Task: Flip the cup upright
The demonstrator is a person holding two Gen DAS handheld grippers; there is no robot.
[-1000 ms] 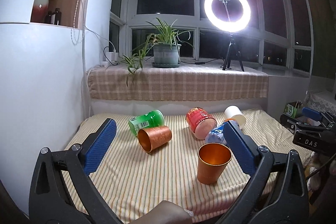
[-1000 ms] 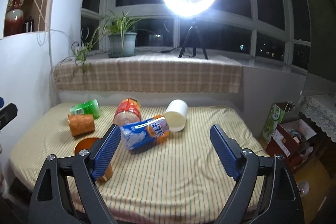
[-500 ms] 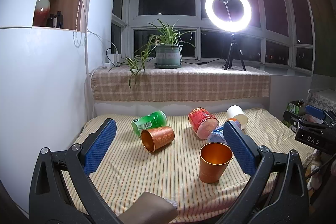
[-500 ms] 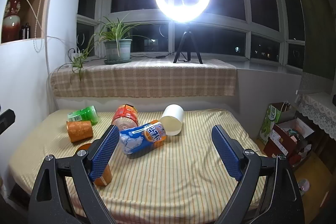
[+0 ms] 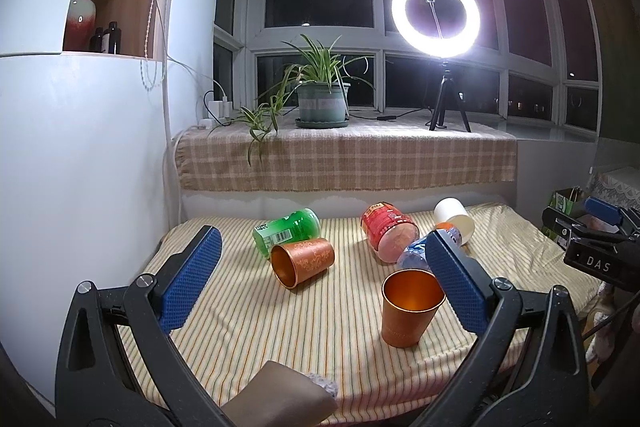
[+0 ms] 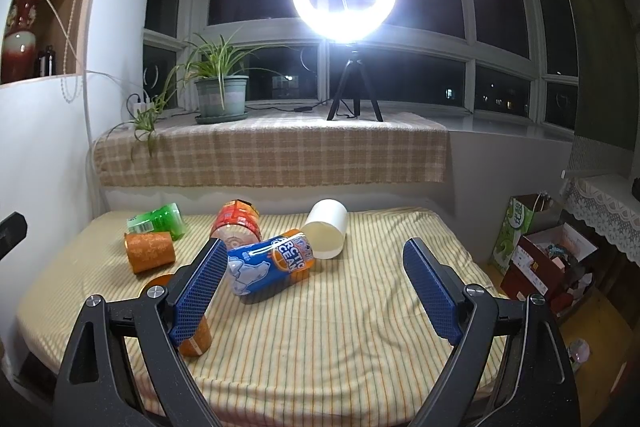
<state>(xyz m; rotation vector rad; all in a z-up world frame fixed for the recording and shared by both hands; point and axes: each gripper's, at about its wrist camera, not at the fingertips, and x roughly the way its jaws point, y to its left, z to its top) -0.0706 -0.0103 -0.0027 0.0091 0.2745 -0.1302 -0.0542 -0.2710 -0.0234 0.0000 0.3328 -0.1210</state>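
A copper cup (image 5: 408, 307) stands upright on the striped table (image 5: 260, 327), near my left gripper's right finger. A second copper cup (image 5: 302, 261) lies on its side, mouth toward me. A green cup (image 5: 286, 231), a red cup (image 5: 386, 237), a blue-orange cup (image 6: 268, 267) and a white cup (image 6: 326, 233) also lie on their sides. My left gripper (image 5: 320, 279) is open and empty, held back above the table's near edge. My right gripper (image 6: 316, 287) is open and empty, behind the blue-orange cup. The upright copper cup (image 6: 196, 341) is partly hidden by its left finger.
A checked-cloth sill (image 5: 344, 159) behind the table carries a potted plant (image 5: 322, 99) and a ring light on a tripod (image 5: 436, 15). A white wall (image 5: 80, 167) stands left. Boxes (image 6: 548, 267) sit on the floor to the right. A brown object (image 5: 280, 403) shows at the bottom edge.
Both grippers have drawn back and risen a little from the table, still open. The cups have not moved.
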